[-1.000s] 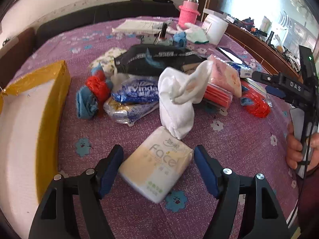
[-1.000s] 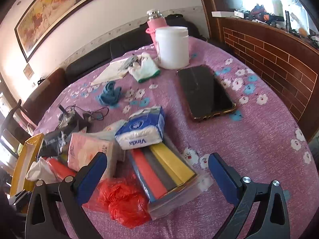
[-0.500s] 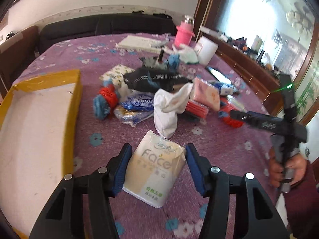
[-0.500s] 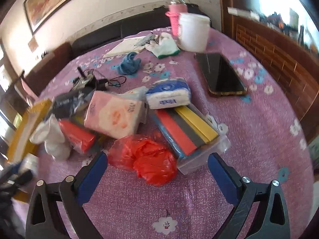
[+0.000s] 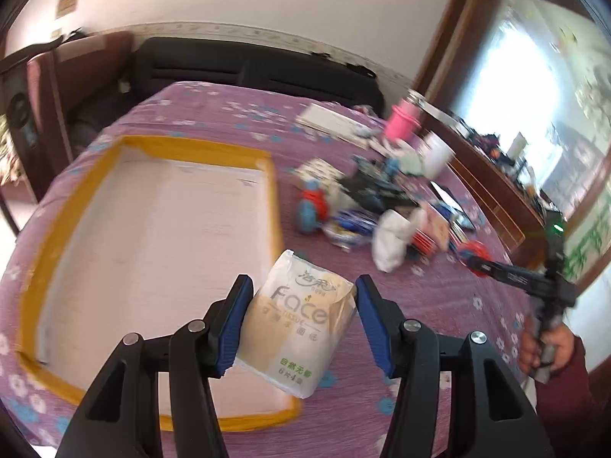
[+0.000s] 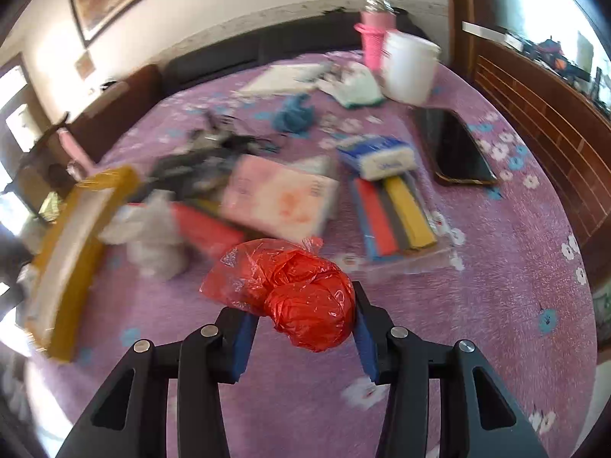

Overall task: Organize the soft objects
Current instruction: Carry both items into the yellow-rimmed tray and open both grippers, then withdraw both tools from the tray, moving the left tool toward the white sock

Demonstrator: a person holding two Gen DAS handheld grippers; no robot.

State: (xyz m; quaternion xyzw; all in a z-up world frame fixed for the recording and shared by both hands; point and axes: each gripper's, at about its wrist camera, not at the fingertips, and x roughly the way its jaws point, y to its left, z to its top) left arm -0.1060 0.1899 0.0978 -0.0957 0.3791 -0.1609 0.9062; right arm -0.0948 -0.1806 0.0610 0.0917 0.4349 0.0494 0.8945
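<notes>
Between the blue pads of the left tongs [image 5: 303,315] sits the tissue pack [image 5: 298,320], clamped at both sides and carried just above the near right edge of the yellow-rimmed box [image 5: 53,206], which lies on the left of the purple bench [image 5: 450,290]. To finish this step well, I would bring the pack further left over the box's bare white floor and lower it before letting go, so it lands flat rather than catching the rim. The right tongs [image 6: 301,324] have just been closing and now pinch the crumpled red plastic bag [image 6: 301,297]; a loose flap trails to the left, so a slow lift should keep it from slipping out. Farther off lie a pink tissue pack [image 6: 278,202], a blue pack [image 6: 378,156], a white cloth [image 6: 152,236], coloured strips in a clear case [image 6: 393,213] and a dark phone [image 6: 454,149]
</notes>
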